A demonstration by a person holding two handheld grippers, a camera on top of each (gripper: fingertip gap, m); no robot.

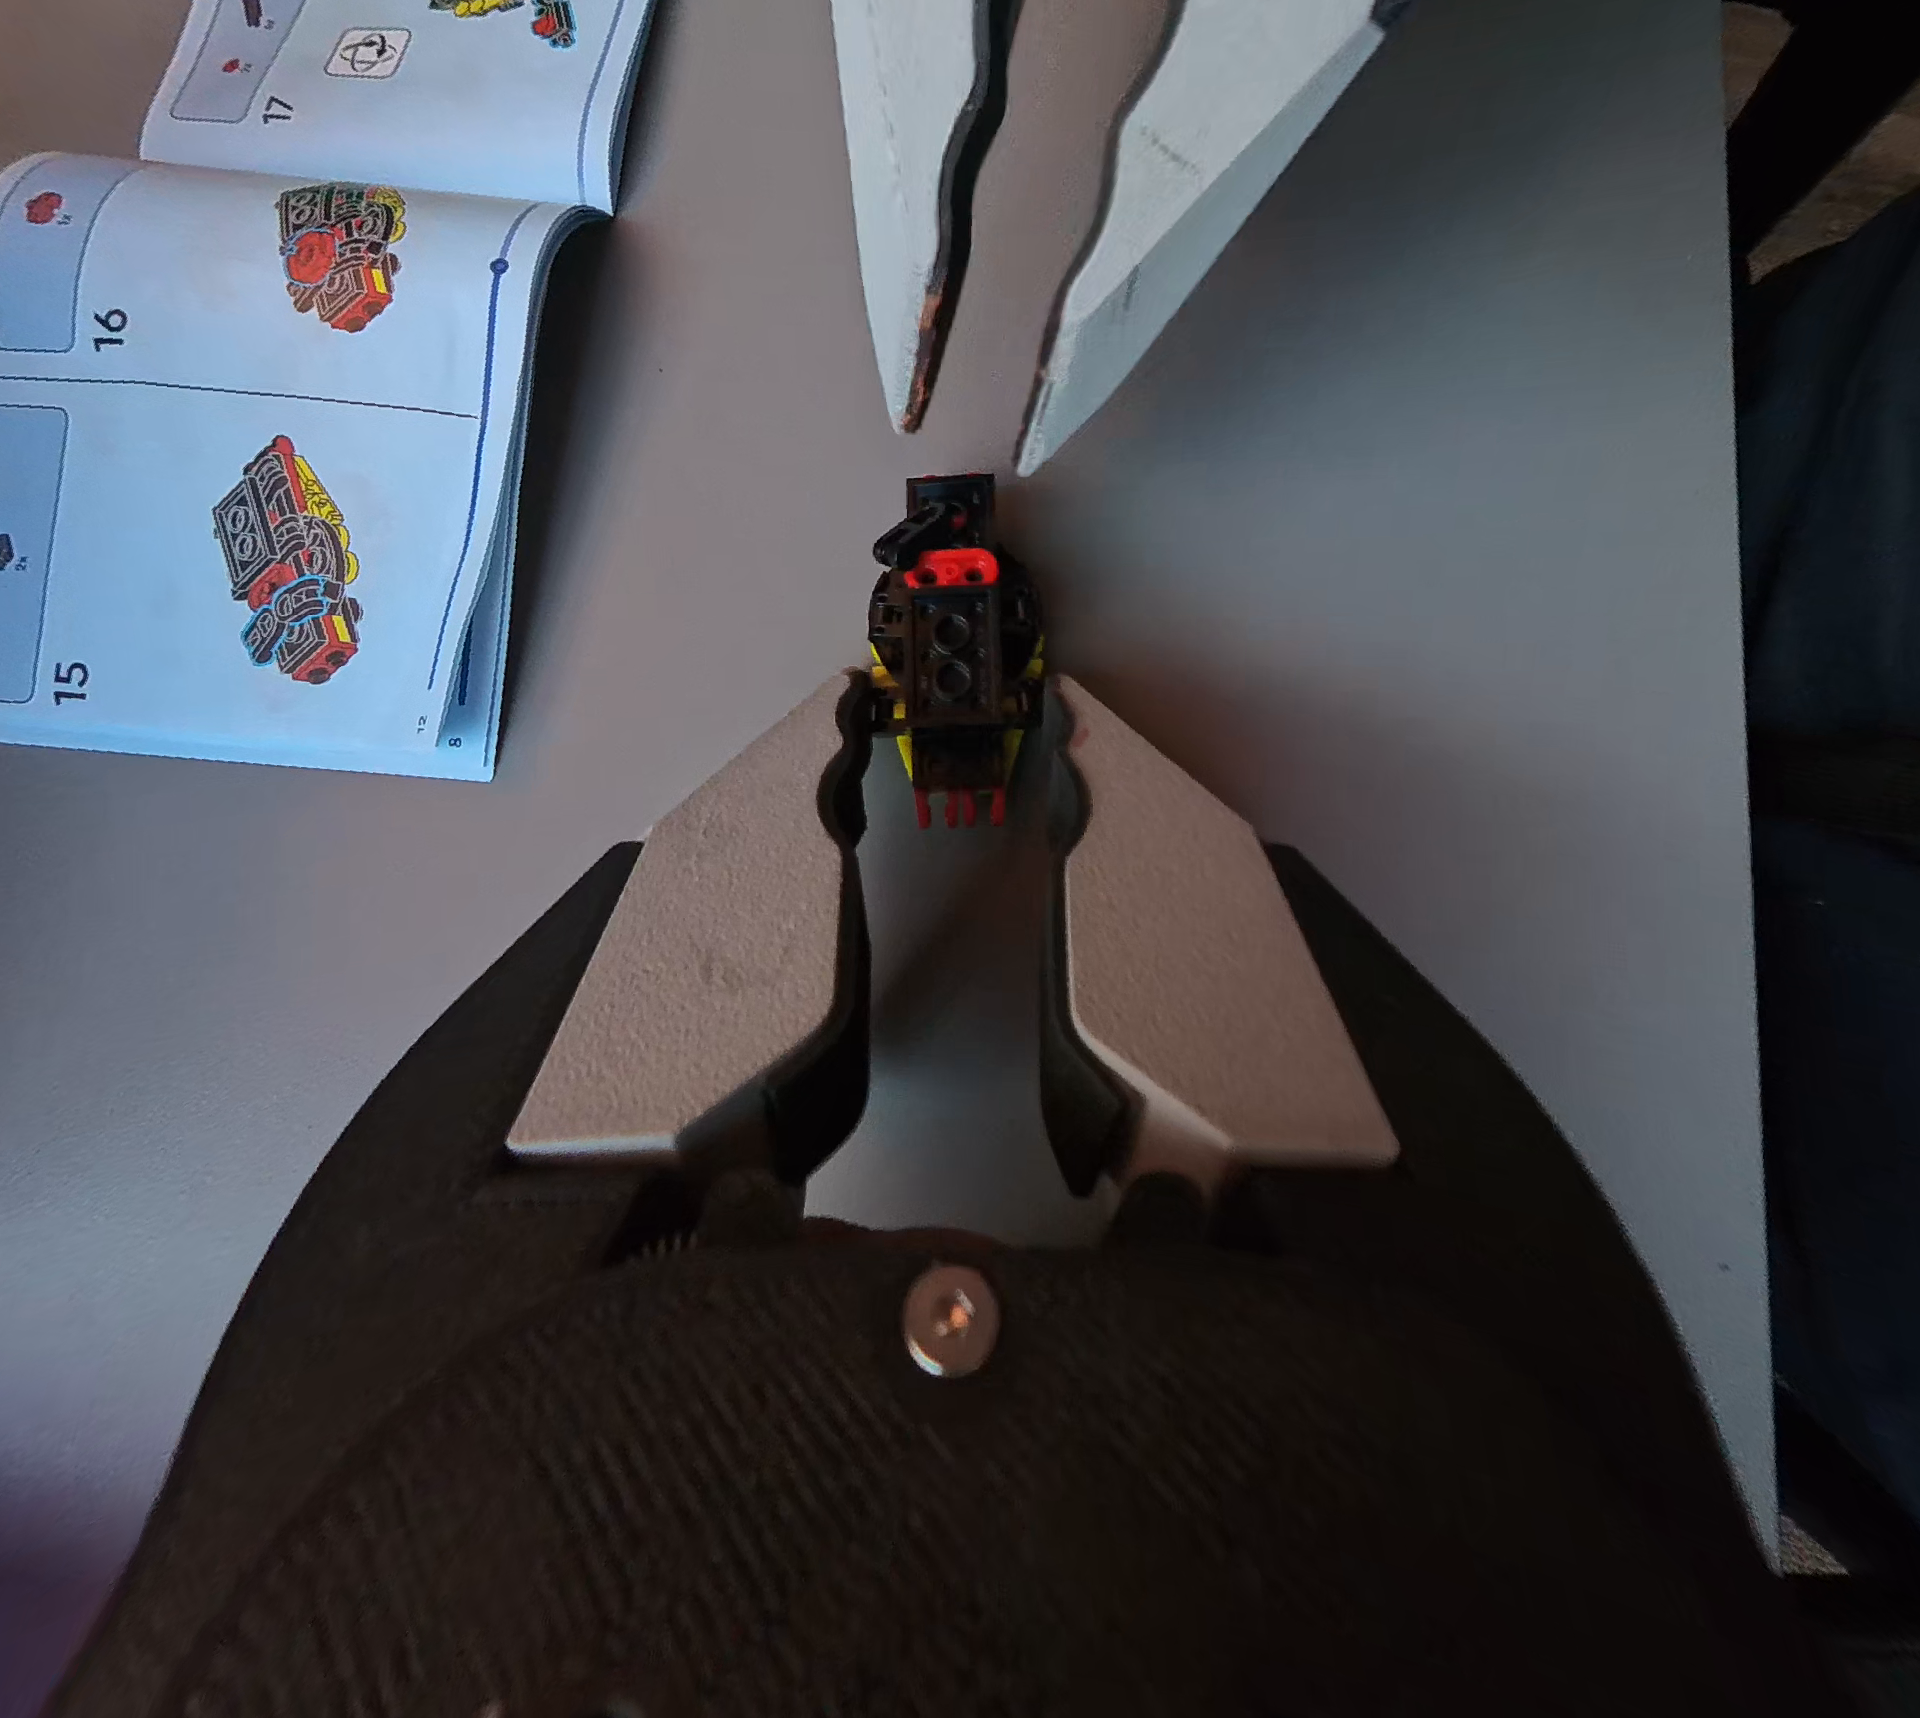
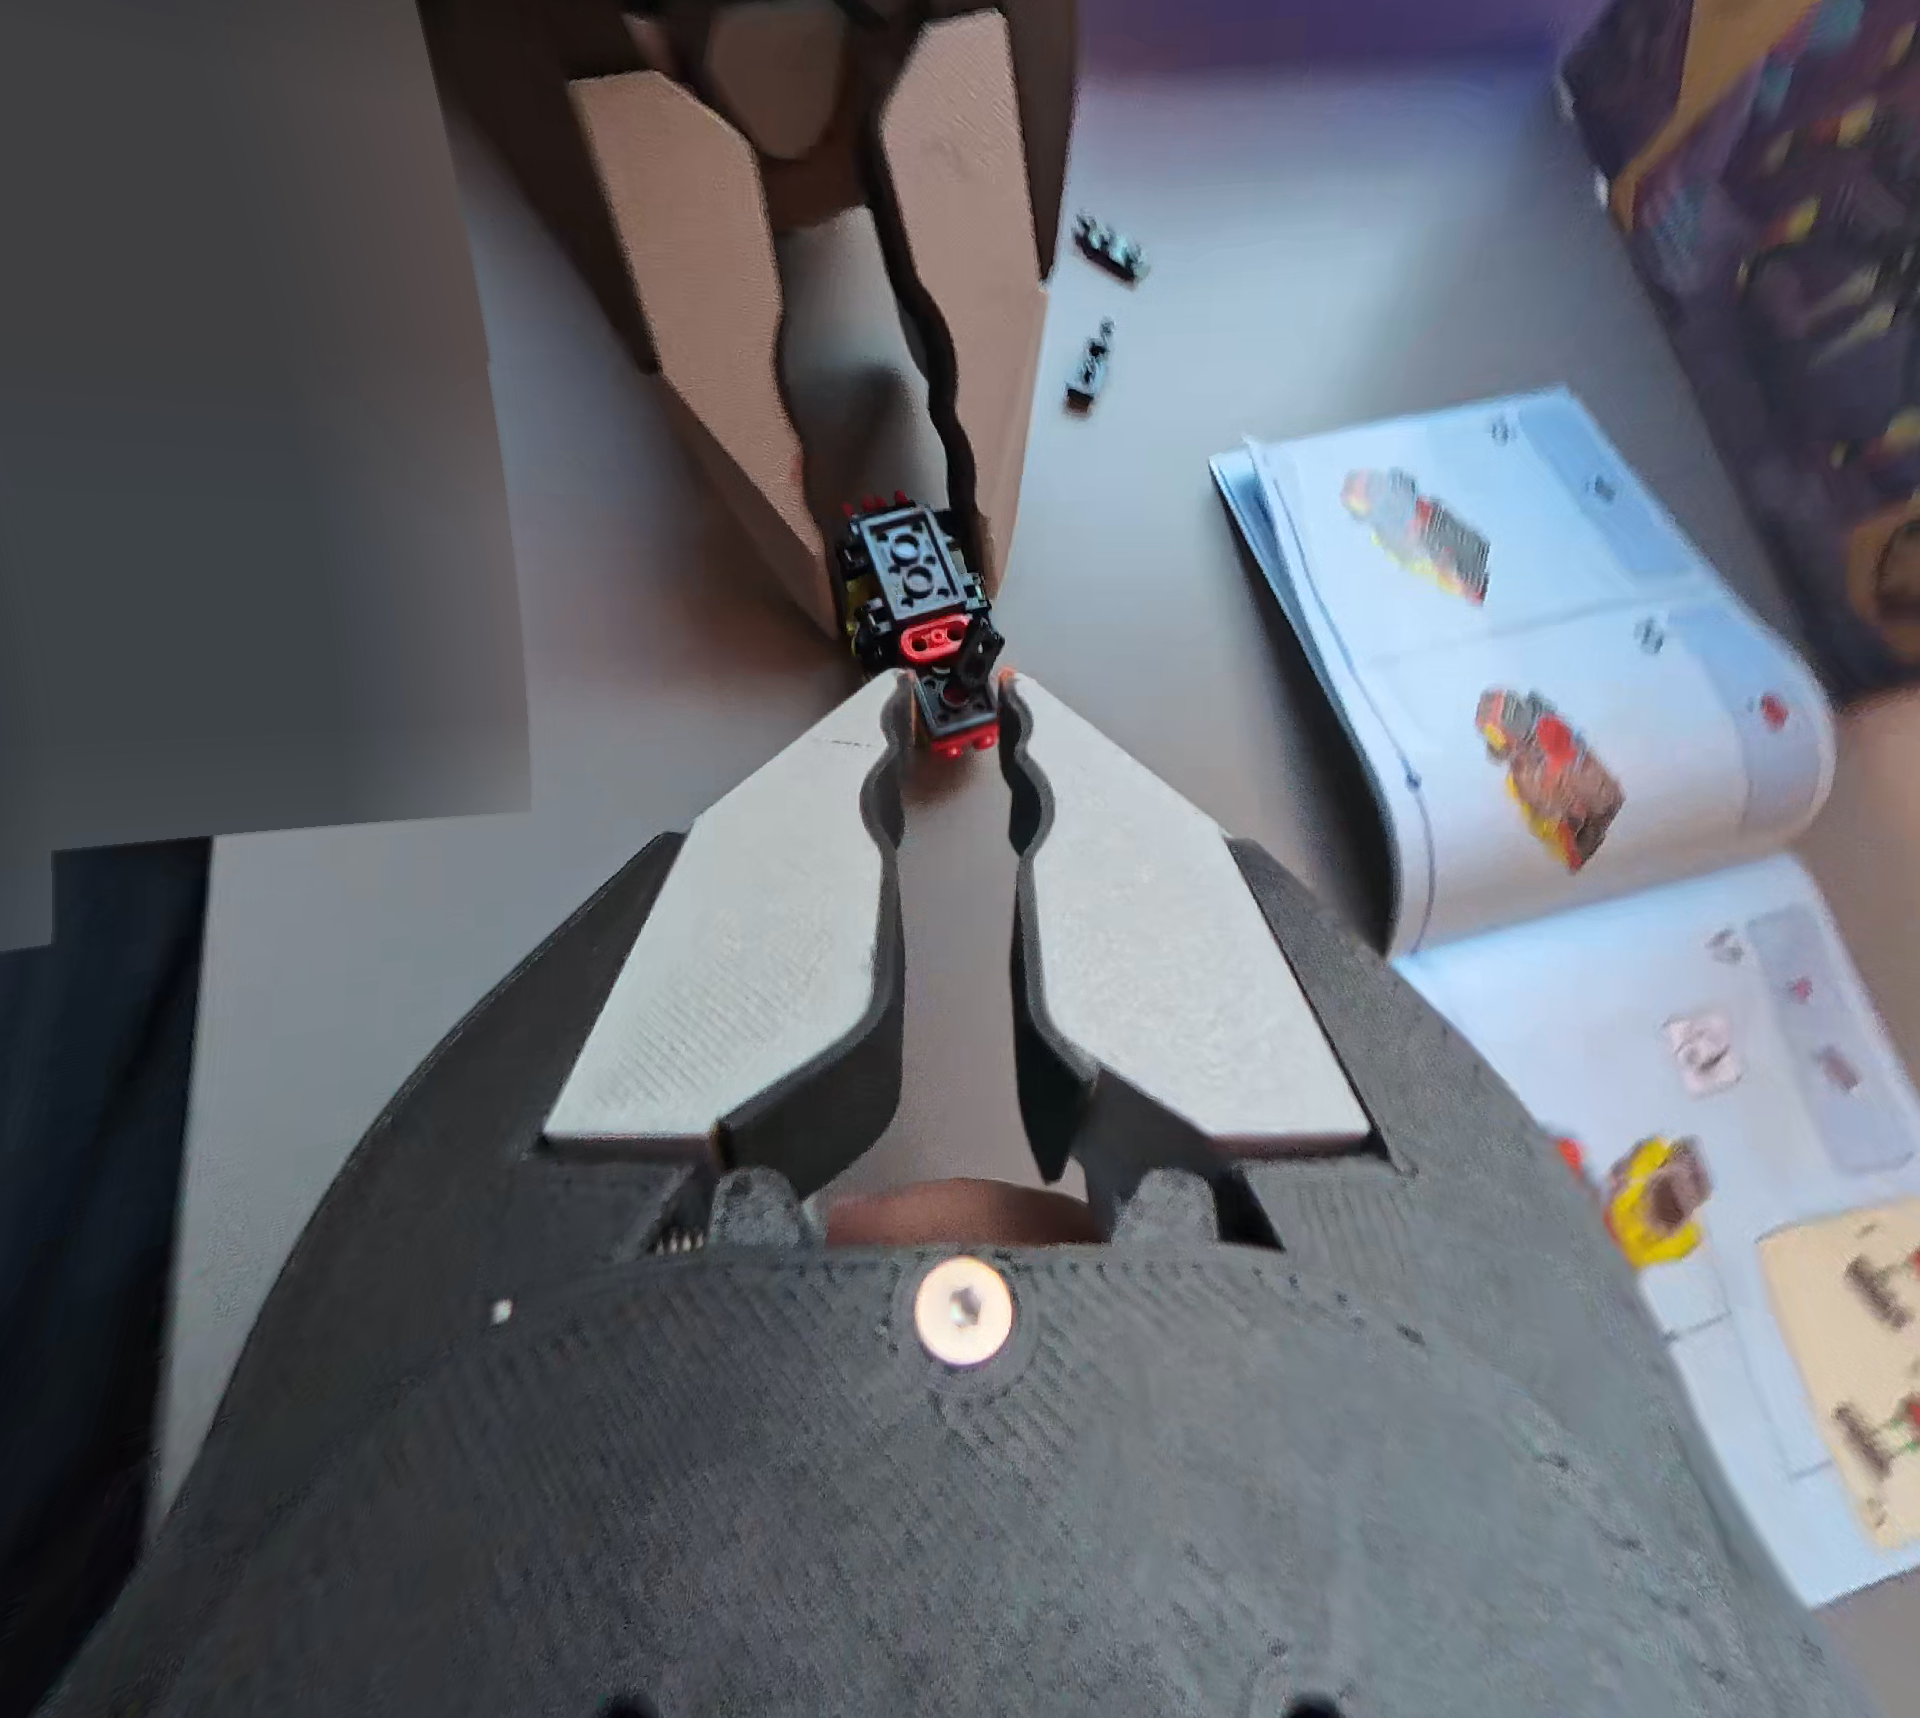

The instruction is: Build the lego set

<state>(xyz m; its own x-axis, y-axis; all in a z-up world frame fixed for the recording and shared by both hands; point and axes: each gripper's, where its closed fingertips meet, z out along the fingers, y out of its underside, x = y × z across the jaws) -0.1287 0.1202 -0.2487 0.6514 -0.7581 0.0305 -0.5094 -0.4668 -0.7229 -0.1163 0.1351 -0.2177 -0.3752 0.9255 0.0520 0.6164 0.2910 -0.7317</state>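
Two claws (image 1: 954, 692) (image 2: 951, 681), one lego model (image 1: 951, 640), one booklet (image 1: 312, 297), two loose pieces (image 2: 1110, 247) (image 2: 1091, 364), one box (image 2: 1766, 234).

Your right gripper (image 2: 951, 681) pinches a small black-and-red piece (image 2: 958, 718) at its fingertips, touching the black, red and yellow lego model (image 2: 914, 588) that your left gripper (image 2: 914, 619) clamps from the far side. To the right on the grey table (image 2: 1299, 214) lies an open instruction booklet (image 2: 1558, 681). Two loose black pieces (image 2: 1110, 247) sit farther off, near a dark patterned box (image 2: 1766, 214).
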